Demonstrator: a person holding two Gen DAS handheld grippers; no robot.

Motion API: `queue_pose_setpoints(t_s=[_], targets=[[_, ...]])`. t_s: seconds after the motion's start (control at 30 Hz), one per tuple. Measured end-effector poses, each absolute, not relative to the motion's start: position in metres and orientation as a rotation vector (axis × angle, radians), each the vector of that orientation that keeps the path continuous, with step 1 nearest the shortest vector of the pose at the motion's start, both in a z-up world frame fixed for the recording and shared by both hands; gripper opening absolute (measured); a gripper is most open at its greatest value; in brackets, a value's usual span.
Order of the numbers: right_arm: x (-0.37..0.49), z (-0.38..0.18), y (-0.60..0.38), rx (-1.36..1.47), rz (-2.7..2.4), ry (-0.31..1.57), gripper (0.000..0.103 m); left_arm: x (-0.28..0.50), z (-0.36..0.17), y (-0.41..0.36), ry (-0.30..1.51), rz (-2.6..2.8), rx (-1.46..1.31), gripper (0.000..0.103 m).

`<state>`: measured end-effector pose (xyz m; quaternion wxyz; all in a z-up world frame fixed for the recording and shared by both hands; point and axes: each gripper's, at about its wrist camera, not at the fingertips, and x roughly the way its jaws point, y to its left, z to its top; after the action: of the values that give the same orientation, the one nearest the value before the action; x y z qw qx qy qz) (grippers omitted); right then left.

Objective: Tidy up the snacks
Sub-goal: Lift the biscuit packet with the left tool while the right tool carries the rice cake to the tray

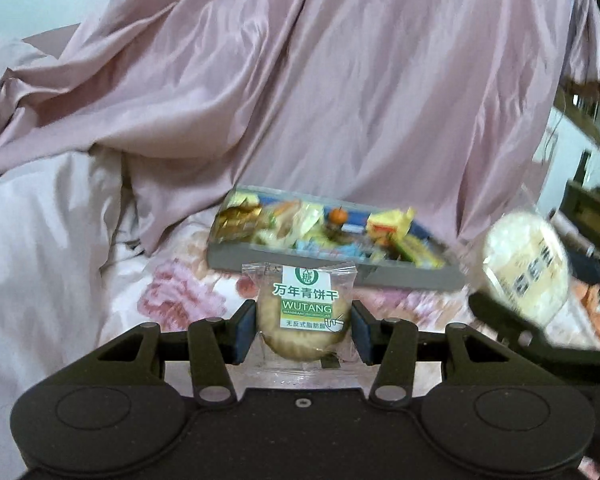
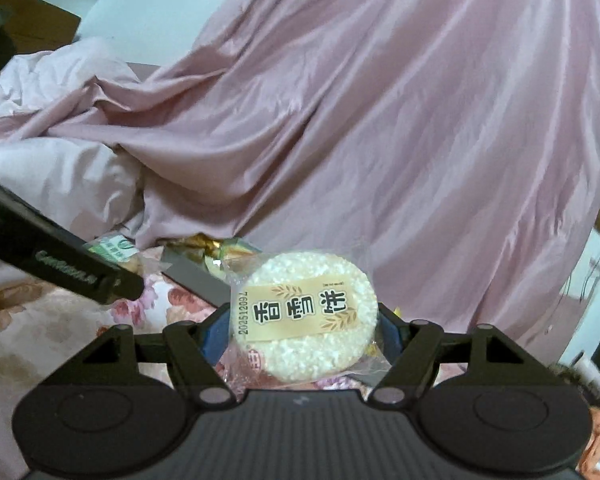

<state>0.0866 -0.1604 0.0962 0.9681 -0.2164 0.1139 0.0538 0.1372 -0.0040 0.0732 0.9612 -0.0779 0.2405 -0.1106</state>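
Note:
My left gripper [image 1: 303,330] is shut on a wrapped round biscuit [image 1: 302,320] with a green and white WUTANG label, held above the floral bedsheet. My right gripper [image 2: 300,330] is shut on a wrapped white rice cracker [image 2: 306,316] with a tan label; the cracker also shows blurred at the right of the left wrist view [image 1: 526,264]. A grey tray [image 1: 332,270] holding several wrapped snacks lies on the bed just beyond both grippers; its corner shows in the right wrist view [image 2: 196,276]. The left gripper's arm [image 2: 60,264] crosses the left of the right wrist view.
A large pink satin quilt [image 1: 320,80] is heaped behind the tray. A pale pink duvet [image 1: 40,220] lies at the left. The floral sheet [image 1: 188,292] shows in front of the tray. Dark furniture and clutter [image 1: 588,208] stand at the far right.

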Motion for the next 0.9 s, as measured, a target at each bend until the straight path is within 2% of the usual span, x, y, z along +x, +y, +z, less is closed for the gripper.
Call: queue_pose_setpoints(t_s=[0.37, 0.7, 0.9], targets=[[0.088, 0.144, -0.162, -0.579, 0.131, 0.170, 0.076, 0.176, 0.113, -0.001, 0.363, -0.222, -0.237, 0.051], [0.155, 0.106, -0.194, -0.419, 0.003, 0.147, 0.076, 0.256, 0.095, -0.004, 0.276, -0.232, -0.239, 0.051], [0.203, 0.080, -0.204, -0.360, -0.062, 0.174, 0.076, 0.298, 0.069, -0.015, 0.328, -0.326, -0.291, 0.051]])
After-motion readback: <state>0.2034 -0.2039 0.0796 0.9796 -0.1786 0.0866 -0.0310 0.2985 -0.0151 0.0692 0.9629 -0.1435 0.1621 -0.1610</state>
